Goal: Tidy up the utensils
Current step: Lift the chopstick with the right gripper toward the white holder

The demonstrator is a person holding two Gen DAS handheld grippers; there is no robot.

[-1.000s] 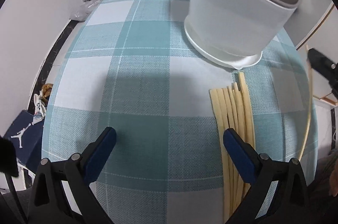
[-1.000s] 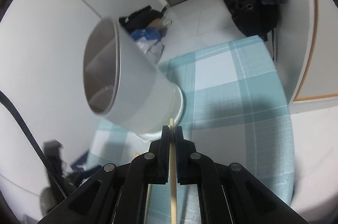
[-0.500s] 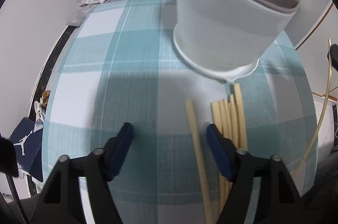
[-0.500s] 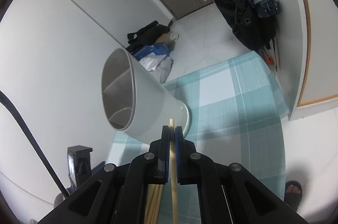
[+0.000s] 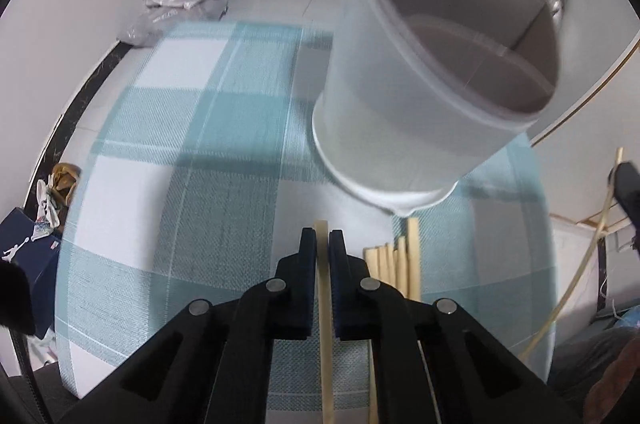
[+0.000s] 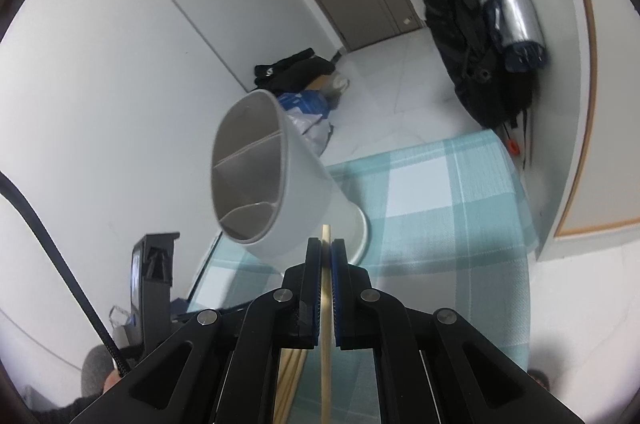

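Left wrist view: fingers (image 5: 322, 244) clamped on chopstick (image 5: 325, 324), long axis along them; holder (image 5: 420, 96) ahead, right. Right fingers (image 6: 326, 252) likewise clamped on another chopstick (image 6: 326, 344).

Both my claws pinched tight, each on a single stick.

My left gripper (image 5: 321, 244) points forward and down, its jaws drawn almost together on a pale chopstick (image 5: 325, 324) that runs back between the black finger arms. My right gripper (image 6: 327, 254) sits higher and tilted, its jaws likewise closed on a second chopstick (image 6: 326, 308), whose tip pokes out just past my fingertips.
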